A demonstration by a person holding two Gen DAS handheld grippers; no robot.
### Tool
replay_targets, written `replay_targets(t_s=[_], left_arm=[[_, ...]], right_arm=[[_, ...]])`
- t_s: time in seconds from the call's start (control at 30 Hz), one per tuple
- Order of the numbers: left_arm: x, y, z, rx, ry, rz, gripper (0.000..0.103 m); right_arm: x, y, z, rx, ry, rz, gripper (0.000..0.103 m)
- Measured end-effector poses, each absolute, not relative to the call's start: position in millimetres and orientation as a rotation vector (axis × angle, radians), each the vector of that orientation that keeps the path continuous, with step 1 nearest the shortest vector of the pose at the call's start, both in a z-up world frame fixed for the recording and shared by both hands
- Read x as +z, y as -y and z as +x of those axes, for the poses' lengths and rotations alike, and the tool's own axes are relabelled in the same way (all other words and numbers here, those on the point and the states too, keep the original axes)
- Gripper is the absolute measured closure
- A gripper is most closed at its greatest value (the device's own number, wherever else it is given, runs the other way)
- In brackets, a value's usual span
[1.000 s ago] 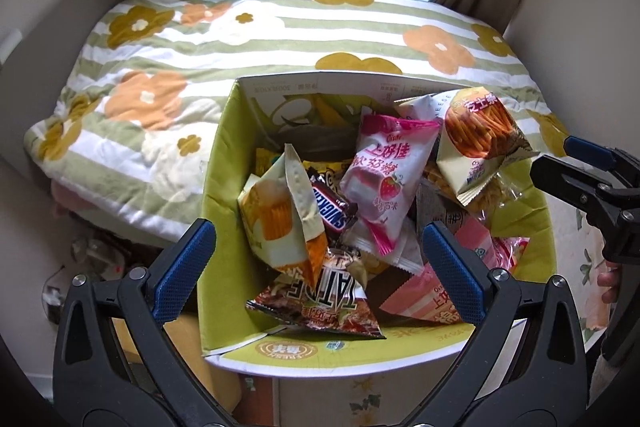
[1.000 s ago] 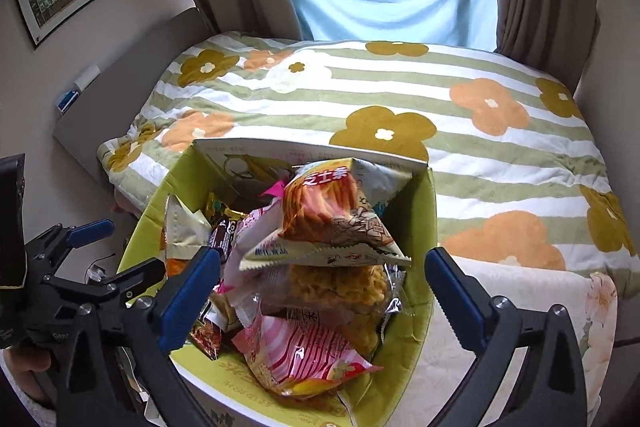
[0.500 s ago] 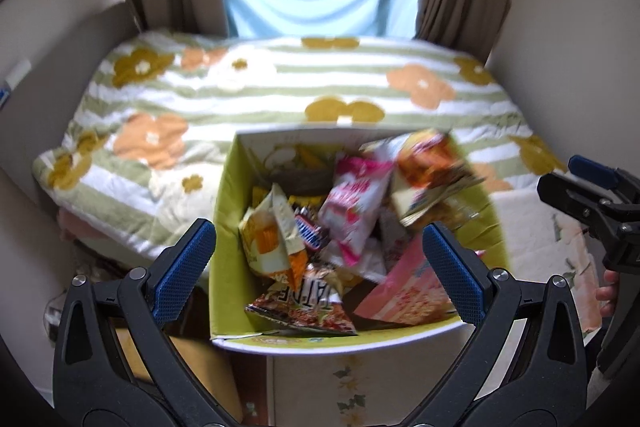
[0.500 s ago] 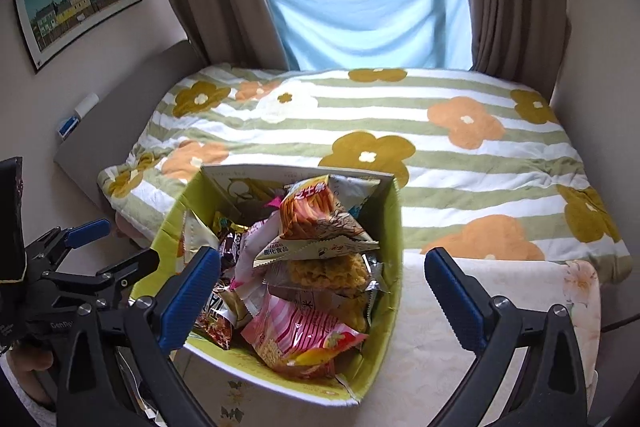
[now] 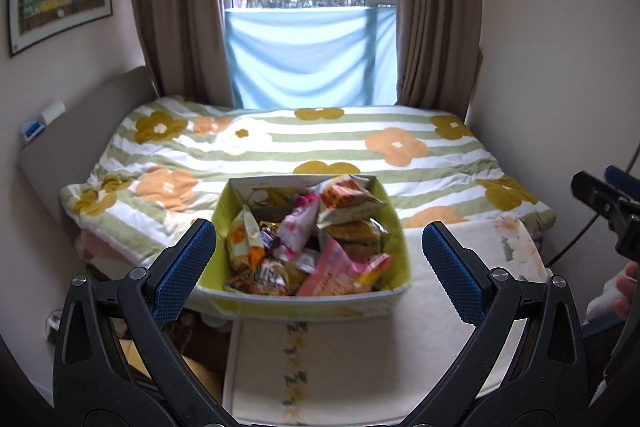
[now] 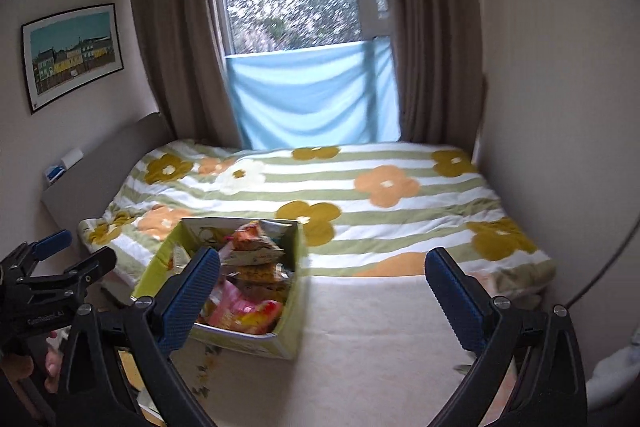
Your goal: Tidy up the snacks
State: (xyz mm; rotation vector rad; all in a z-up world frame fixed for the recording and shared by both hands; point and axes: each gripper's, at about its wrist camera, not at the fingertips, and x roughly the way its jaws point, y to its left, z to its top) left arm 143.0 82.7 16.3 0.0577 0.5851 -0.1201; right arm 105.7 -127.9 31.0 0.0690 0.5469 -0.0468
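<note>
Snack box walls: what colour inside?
Yellow-green inside the snack box, clearest in the left wrist view.

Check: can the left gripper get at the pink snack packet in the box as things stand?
Probably yes. The left gripper is open, facing the open-topped green box, and the pink snack packet lies on top at the near side, uncovered.

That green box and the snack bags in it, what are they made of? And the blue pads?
The box looks like printed cardboard: thin, stiff walls with straight folded edges, matte green inside. The snack bags seem to be glossy plastic film, crinkled and catching the light. The blue pads on the left gripper look like dotted rubber, though that is a guess from their texture.
</note>
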Motion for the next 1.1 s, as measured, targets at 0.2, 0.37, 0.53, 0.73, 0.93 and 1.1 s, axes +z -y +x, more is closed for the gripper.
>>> replay_targets(t_s=[0.2, 0.37, 0.53, 0.73, 0.93, 1.1], left_arm=[[11, -61, 78, -0.095, -0.533, 0.073, 0.0], [1, -56, 51, -0.091, -0.541, 0.051, 0.0], [1, -51, 43, -0.084, -0.537, 0.063, 0.0], [4, -48, 40, -0.081, -0.528, 0.059, 0.0], [5, -41, 40, -0.094, -0.531, 0.061, 0.0], [4, -36, 40, -0.095, -0.534, 0.067, 0.0]], right_arm=[[23, 145, 59, -0.1, -0.531, 0.055, 0.001], [11, 149, 29, -0.122, -0.537, 0.052, 0.001], [11, 151, 18, -0.112, -0.533, 0.052, 0.001], [10, 152, 13, -0.11, -0.532, 0.054, 0.001], [9, 157, 9, -0.12, -0.534, 0.056, 0.001], [7, 159, 11, -0.124, -0.539, 0.051, 0.001]])
